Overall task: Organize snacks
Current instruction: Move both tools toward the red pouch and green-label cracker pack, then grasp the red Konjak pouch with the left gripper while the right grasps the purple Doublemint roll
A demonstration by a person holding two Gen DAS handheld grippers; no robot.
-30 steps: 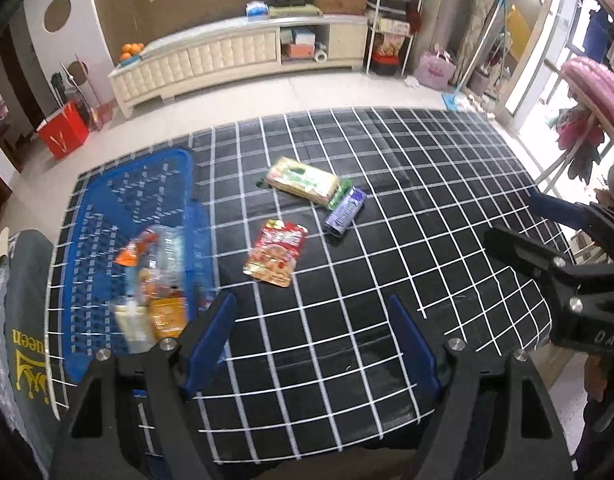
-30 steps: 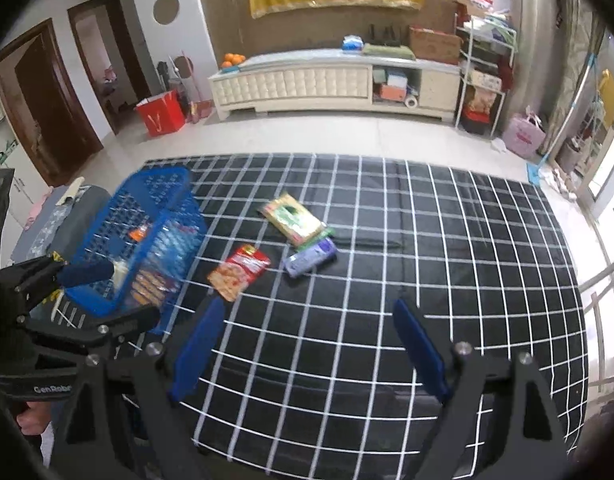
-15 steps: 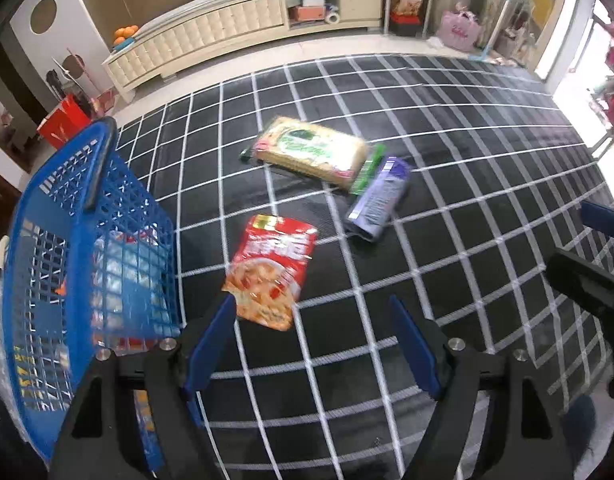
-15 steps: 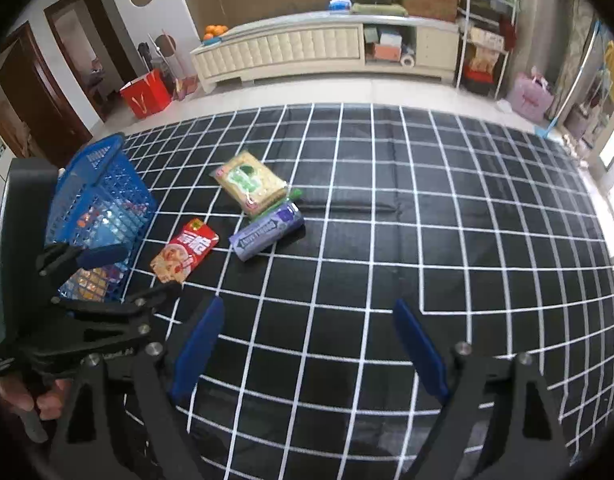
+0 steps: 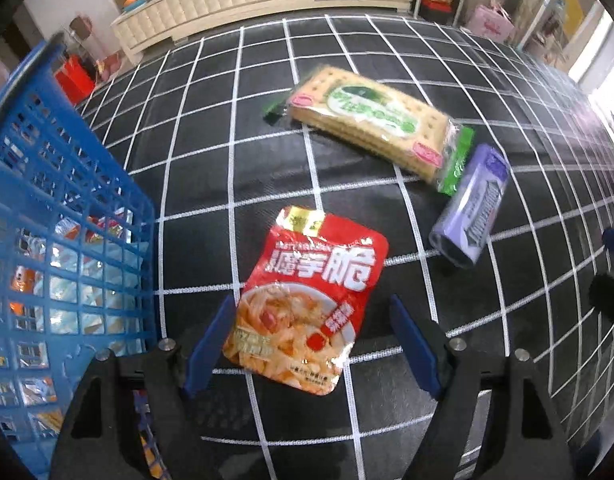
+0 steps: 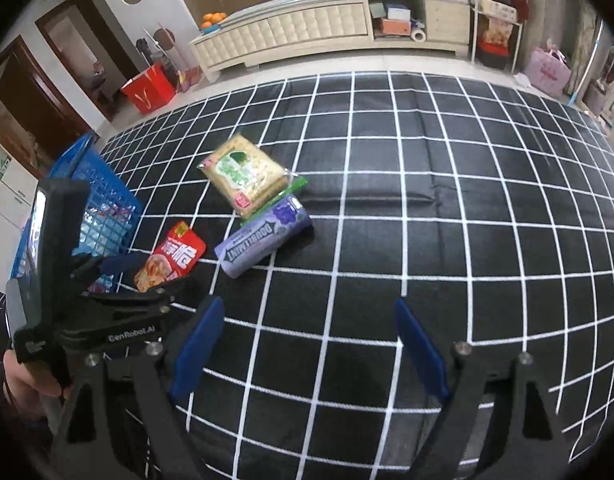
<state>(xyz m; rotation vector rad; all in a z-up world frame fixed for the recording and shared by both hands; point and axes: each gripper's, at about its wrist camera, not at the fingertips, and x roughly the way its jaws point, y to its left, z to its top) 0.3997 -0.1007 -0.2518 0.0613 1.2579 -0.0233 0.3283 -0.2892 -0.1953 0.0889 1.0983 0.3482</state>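
Left wrist view: the left gripper (image 5: 313, 344) is hanging low over the black grid-lined mat (image 5: 211, 168), its blue fingers (image 5: 209, 344) spread wide and clamping nothing. Lying between them at lower centre is the red snack pouch (image 5: 311, 300), a glossy, crinkled foil bag with rounded corners; its long axis is tilting from lower left to upper right, gold-sealed top pointing up the frame. Filling the left edge is the blue basket (image 5: 67, 184), rigid plastic lattice, shiny wrappers glinting through its wall. Upper right of centre, the cracker pack (image 5: 371, 122) is lying flat, a clear-wrapped rectangular slab running from upper left down to lower right. Just beside its lower end, the purple gum bottle (image 5: 473, 216) is lying on its side, a smooth cylinder whose axis is running from upper right to lower left.

Right wrist view: the right gripper (image 6: 309, 350) is hovering over bare mat at the bottom of the frame, fingers gaping wide, empty. At left, the left gripper (image 6: 119, 276) is poised beside the red pouch (image 6: 173, 256). Above it, the gum bottle (image 6: 263, 242) is slanting from lower left to upper right, its upper end close against the cracker pack (image 6: 247, 174). The basket (image 6: 103, 208) is sitting at far left.
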